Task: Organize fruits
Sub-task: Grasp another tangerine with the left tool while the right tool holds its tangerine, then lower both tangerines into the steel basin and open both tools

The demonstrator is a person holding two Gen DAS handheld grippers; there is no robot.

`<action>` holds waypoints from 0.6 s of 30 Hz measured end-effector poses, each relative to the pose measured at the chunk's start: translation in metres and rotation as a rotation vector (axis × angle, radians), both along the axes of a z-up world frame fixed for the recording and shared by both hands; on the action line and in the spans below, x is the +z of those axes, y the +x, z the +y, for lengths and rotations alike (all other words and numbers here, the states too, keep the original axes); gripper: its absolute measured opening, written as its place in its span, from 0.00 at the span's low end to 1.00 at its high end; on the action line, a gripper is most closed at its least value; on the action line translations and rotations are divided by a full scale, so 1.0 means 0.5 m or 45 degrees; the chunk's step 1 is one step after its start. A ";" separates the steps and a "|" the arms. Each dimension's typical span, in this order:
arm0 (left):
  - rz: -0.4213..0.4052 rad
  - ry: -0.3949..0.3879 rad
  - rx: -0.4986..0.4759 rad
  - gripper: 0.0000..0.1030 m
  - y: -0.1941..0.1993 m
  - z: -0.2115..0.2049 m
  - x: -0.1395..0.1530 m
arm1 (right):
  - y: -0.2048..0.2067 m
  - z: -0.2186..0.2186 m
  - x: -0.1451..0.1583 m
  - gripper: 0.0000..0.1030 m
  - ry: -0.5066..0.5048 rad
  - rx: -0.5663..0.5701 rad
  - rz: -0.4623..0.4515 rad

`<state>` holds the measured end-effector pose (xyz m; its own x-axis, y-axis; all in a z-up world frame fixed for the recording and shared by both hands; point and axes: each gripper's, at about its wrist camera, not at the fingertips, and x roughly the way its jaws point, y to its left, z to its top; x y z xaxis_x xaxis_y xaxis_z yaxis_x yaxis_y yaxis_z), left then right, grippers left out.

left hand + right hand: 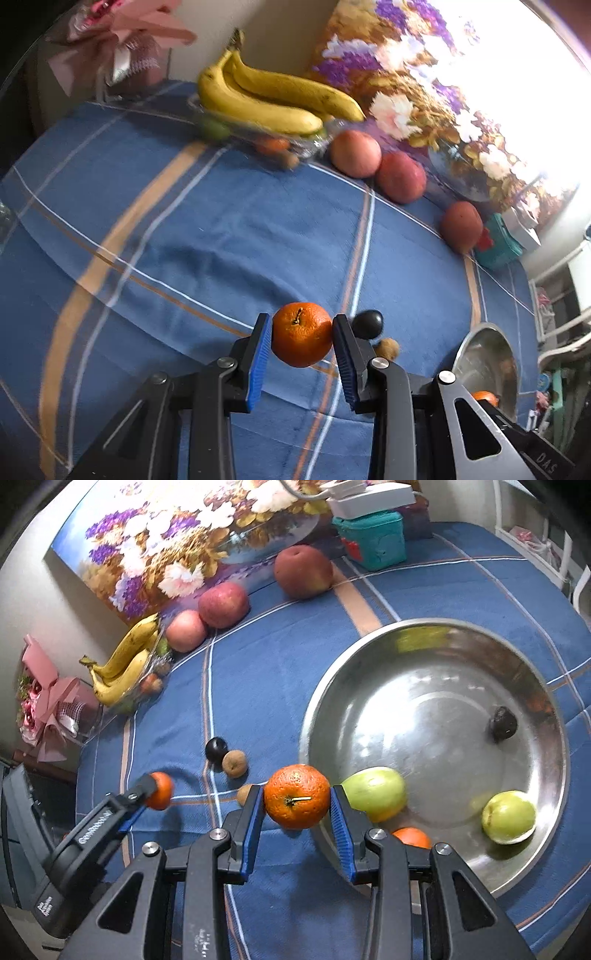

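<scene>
My left gripper (301,334) is shut on a tangerine (302,334) and holds it above the blue cloth; it also shows in the right wrist view (159,791). My right gripper (297,797) is shut on an orange (297,796) just left of the steel bowl's rim (314,716). The bowl holds two green fruits (375,794) (509,816), an orange fruit (412,837) and a dark fruit (503,723). A dark plum (216,748) and kiwis (234,763) lie on the cloth. Three red apples (223,604) line the back.
Bananas (266,99) lie on a glass dish (295,147) with small fruit at the back. A flower painting (177,546), a teal box (373,539) and a pink bouquet (44,701) stand along the table's far edge.
</scene>
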<state>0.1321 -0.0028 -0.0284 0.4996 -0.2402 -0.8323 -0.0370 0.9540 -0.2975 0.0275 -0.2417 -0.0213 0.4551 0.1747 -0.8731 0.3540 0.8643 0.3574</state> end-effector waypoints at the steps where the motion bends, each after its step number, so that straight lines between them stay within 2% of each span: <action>1: -0.007 0.010 0.006 0.35 0.000 0.003 0.004 | 0.000 -0.007 0.002 0.36 -0.007 -0.009 -0.003; 11: -0.034 0.015 -0.012 0.35 -0.006 -0.021 0.025 | -0.047 -0.112 0.001 0.36 -0.115 -0.214 0.019; 18: -0.034 -0.007 -0.104 0.35 -0.013 -0.078 0.031 | -0.063 -0.171 -0.001 0.36 -0.171 -0.317 0.036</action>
